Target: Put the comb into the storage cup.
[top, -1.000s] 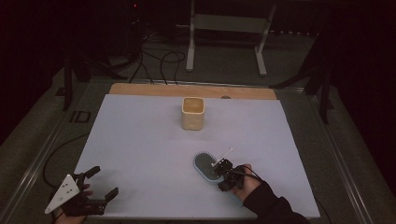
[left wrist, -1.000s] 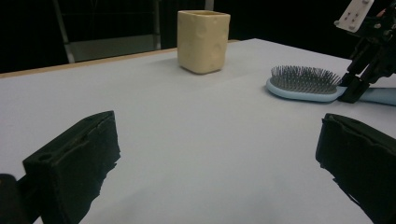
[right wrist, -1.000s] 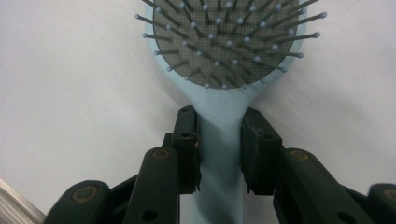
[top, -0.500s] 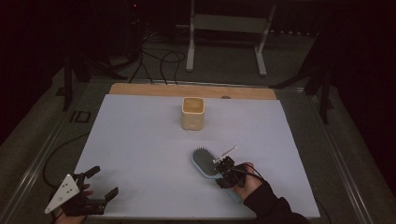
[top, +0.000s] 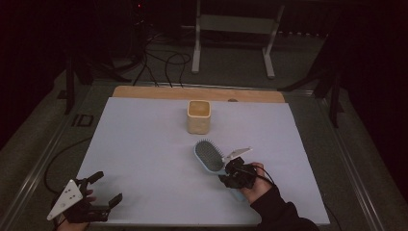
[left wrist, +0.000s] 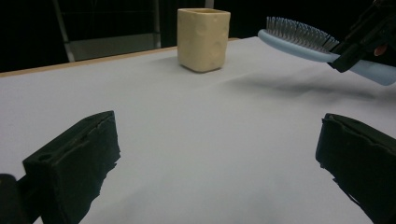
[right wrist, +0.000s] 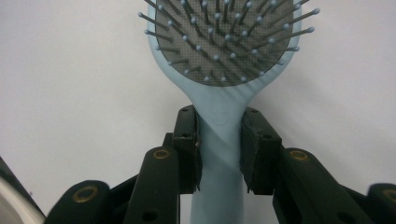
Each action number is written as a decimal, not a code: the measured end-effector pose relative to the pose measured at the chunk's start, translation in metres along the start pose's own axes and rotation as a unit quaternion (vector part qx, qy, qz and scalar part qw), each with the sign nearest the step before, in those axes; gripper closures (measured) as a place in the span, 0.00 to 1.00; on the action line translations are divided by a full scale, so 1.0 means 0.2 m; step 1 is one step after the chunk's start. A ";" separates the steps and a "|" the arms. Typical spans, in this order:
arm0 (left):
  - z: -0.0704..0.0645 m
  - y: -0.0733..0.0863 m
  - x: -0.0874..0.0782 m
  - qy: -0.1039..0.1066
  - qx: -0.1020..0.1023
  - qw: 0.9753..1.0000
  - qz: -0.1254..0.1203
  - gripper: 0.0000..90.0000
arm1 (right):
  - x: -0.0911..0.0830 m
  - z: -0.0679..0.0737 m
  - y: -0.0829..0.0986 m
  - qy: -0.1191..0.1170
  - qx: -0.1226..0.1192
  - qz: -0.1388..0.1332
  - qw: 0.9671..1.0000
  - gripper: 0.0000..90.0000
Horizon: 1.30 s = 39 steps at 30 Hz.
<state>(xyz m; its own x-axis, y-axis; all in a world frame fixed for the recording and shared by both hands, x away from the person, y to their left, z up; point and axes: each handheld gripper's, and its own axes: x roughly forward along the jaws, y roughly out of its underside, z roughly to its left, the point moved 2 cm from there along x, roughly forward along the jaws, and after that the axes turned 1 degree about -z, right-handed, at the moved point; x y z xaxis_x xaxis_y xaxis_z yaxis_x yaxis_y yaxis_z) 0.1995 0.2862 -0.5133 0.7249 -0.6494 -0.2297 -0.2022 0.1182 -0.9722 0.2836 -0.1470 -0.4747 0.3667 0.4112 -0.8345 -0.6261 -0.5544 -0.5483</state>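
The table (top: 144,159) carries a cream cup (top: 198,117) near its far middle. Nearer, the light blue hairbrush (top: 209,155) hangs above the surface, bristles up, its handle clamped in the right gripper (top: 234,173). The left gripper (top: 96,192) rests released at the near left corner.

Ahead of me a cream cup (top: 198,117) stands upright on the white sheet (top: 144,159), toward its far side. Beyond the sheet a strip of wooden table edge (top: 159,92) peeks out (cables (top: 161,62) sprawl on the floor past it), near a grey metal stand (top: 233,29).
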 end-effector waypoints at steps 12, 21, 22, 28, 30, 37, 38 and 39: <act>0.00 0.00 0.00 0.000 -0.002 1.000 0.001 0.00 | -0.06 -0.01 -0.08 -0.007 -0.004 -0.065 0.998 0.78; 0.00 0.00 0.00 0.001 -0.003 1.000 0.000 0.00 | -0.09 -0.03 -0.15 -0.009 -0.011 -0.096 0.995 0.78; 0.00 0.00 0.00 0.001 -0.003 1.000 0.000 0.00 | -0.09 -0.03 -0.16 -0.008 -0.008 -0.102 0.995 0.78; 0.00 0.00 0.00 0.001 -0.003 1.000 0.000 0.00 | -0.10 -0.05 -0.21 -0.005 -0.007 -0.121 0.993 0.78; 0.00 0.00 0.00 0.001 -0.004 1.000 0.001 0.00 | -0.10 -0.05 -0.23 -0.005 -0.007 -0.128 0.992 0.78; 0.00 0.00 0.00 0.002 -0.003 1.000 0.001 0.00 | -0.13 -0.06 -0.31 0.015 -0.015 -0.164 0.986 0.78; 0.00 0.00 0.00 0.002 -0.003 1.000 0.001 0.00 | -0.13 -0.07 -0.32 0.016 -0.013 -0.171 0.985 0.78; 0.00 0.00 0.00 0.002 -0.003 1.000 0.001 0.00 | -0.13 -0.07 -0.34 0.019 -0.015 -0.178 0.984 0.78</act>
<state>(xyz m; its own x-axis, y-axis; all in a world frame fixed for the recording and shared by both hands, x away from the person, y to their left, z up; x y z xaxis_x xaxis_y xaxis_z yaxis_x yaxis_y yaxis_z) 0.2002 0.2865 -0.5143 0.7223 -0.6516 -0.2316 -0.2079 0.1148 -0.9714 0.3262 -0.1309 -0.4162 0.5846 0.5563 -0.5905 -0.4335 -0.4010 -0.8070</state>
